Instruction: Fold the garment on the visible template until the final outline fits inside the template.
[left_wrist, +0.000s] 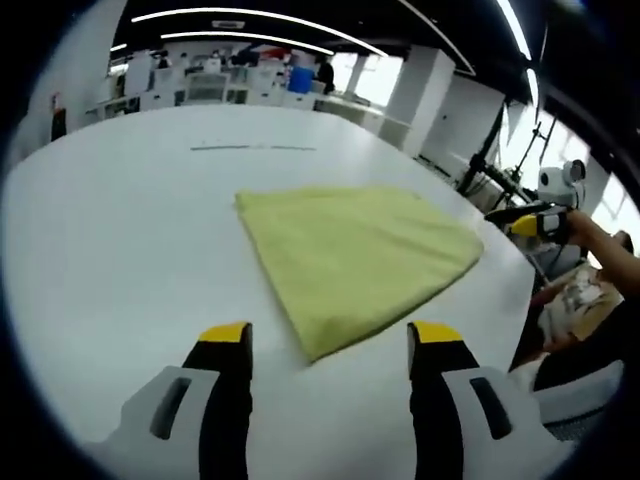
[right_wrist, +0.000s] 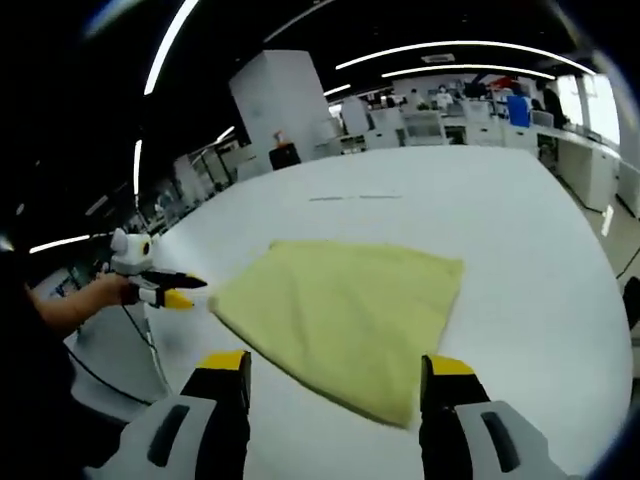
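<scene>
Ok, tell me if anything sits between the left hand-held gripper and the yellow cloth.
Nothing visible does. Bare white table lies between the left hand-held gripper and the yellow cloth, whose near corner points between its open jaws.

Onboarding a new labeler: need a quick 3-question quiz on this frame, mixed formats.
1. True or false: in the left gripper view, the left tool has its jaws clamped on the yellow-green cloth.
2. Multiple choice: the cloth lies on
A. a dark tray
B. the white table
C. a chair seat
3. Short answer: in the right gripper view, what does the person's hand hold near the cloth's corner?

Key
1. False. The jaws are spread apart, and the cloth's near corner lies between and just beyond the yellow tips, untouched.
2. B.
3. The other tool, its yellow tips pointing at the cloth corner; the right tool is open too.
</scene>
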